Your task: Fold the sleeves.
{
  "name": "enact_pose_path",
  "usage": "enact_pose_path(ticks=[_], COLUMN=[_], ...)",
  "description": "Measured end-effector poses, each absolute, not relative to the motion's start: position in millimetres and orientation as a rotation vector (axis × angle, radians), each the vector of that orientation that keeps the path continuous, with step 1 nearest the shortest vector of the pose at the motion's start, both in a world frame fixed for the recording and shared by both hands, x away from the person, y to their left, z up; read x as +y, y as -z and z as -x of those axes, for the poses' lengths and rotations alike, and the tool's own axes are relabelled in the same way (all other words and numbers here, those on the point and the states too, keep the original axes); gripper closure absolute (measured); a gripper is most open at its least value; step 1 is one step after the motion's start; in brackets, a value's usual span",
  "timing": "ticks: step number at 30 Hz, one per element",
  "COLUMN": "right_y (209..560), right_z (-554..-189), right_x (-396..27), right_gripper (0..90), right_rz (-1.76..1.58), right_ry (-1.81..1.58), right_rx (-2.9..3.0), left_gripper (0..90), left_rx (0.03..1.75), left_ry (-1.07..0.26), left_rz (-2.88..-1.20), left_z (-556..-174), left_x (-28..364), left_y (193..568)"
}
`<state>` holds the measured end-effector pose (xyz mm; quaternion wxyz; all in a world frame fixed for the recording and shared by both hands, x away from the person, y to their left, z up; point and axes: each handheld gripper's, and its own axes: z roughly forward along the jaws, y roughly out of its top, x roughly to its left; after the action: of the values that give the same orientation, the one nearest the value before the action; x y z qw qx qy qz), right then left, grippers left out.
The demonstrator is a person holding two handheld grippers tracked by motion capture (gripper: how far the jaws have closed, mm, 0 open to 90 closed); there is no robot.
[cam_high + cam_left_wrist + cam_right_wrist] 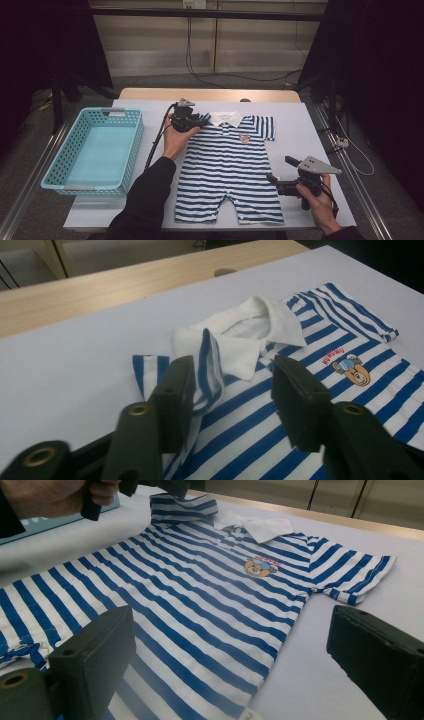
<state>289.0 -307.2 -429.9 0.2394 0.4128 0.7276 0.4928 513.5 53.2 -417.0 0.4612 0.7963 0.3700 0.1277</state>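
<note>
A blue-and-white striped baby romper (227, 165) with a white collar (226, 118) lies flat on the white table, with a bear badge (244, 138) on its chest. My left gripper (202, 119) hovers at the garment's upper left, next to the collar. In the left gripper view the left gripper (232, 375) is open, and the turned-up striped sleeve (207, 360) stands beside one jaw without being pinched. My right gripper (280, 170) is at the romper's right edge. The right gripper view shows that right gripper (232, 630) open wide over the striped romper (200, 580), holding nothing.
A light blue plastic basket (60, 160) stands at the table's left side. A wooden strip (210, 94) runs along the far edge of the white surface. Dark curtains and cables lie beyond the table.
</note>
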Motion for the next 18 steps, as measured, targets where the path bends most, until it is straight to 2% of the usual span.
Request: enact_pose_path(ticks=[3,4,5,6,8,11,13,15,16,17,18], right_y=[429.8,429.7,429.7,429.7,429.8,430.5,430.7,430.6,430.5,430.7,430.7], right_z=[-288.6,-288.4,-288.3,-288.2,-288.3,-289.1,-289.3,-289.4,-289.0,-289.4,-289.6], right_x=[-307.3,-307.3,-307.3,-307.3,-307.3,-306.7,-305.7,-305.7,-305.6,-306.0,-306.5], right_gripper=[5.2,5.2,5.2,5.2,5.2,4.8,4.7,4.7,4.7,4.7,4.7], right_rz=[-1.132,-1.131,-1.131,-1.134,-1.135,-1.129,-1.127,-1.118,-1.127,-1.126,-1.125], right_ry=[-1.348,-1.347,-1.347,-1.347,-1.347,-1.350,-1.347,-1.347,-1.345,-1.346,-1.345], right_rx=[1.992,1.992,1.991,1.992,1.993,2.002,2.007,2.008,2.007,2.006,2.005], left_gripper=[45.0,43.0,41.9,40.9,35.7,35.5,40.5,50.4,58.7,71.9,81.3], left_rx=[0.904,0.941,0.919,0.957,0.996,1.016,1.028,1.035,1.021,1.005,0.991], left_ry=[-0.339,-0.334,-0.350,-0.346,-0.363,-0.361,-0.357,-0.348,-0.310,-0.310,-0.303], left_rz=[-1.983,-1.930,-1.986,-1.930,-1.917,-1.932,-1.944,-1.964,-1.970,-1.982,-1.993], left_z=[-512.1,-510.8,-511.0,-509.9,-508.7,-509.5,-510.3,-511.1,-510.6,-509.4,-508.3], left_x=[62.5,62.3,68.5,67.8,73.4,81.4,84.9,86.7,86.3,85.2,83.3], left_y=[413.7,415.5,414.8,417.4,418.6,421.2,424.2,428.1,430.3,431.8,433.1])
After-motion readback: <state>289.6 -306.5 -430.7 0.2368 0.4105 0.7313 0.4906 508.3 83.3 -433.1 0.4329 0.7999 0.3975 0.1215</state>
